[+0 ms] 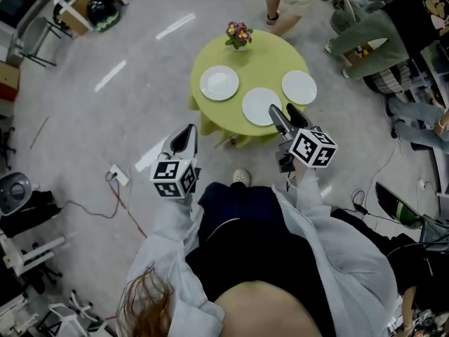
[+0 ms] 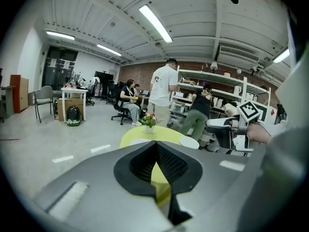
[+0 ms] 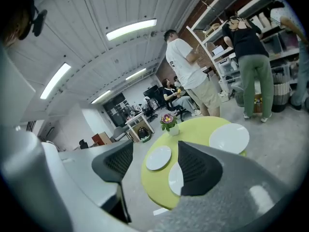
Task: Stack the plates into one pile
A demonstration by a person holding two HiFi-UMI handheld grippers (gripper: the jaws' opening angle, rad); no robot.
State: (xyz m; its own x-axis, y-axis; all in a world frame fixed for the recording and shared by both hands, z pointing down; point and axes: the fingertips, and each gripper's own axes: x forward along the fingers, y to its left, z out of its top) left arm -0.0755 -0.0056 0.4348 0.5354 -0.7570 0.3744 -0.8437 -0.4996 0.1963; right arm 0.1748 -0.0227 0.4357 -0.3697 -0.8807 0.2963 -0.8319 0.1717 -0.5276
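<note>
Head view: left plate (image 1: 219, 83), middle plate (image 1: 261, 106) and right plate (image 1: 299, 87) lay apart on the table (image 1: 270, 62), none stacked.
Left hand-held gripper (image 1: 188, 135) clenched on nothing, right hand-held gripper (image 1: 284, 115) released and empty; plates judged rigid, slick, breakable, so pinch at the rim.

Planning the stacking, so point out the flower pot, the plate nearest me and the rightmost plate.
flower pot (image 1: 238, 34), head view, on the blossoms.
plate nearest you (image 1: 258, 105), head view, on its flat centre.
rightmost plate (image 1: 299, 87), head view, on its flat centre.
</note>
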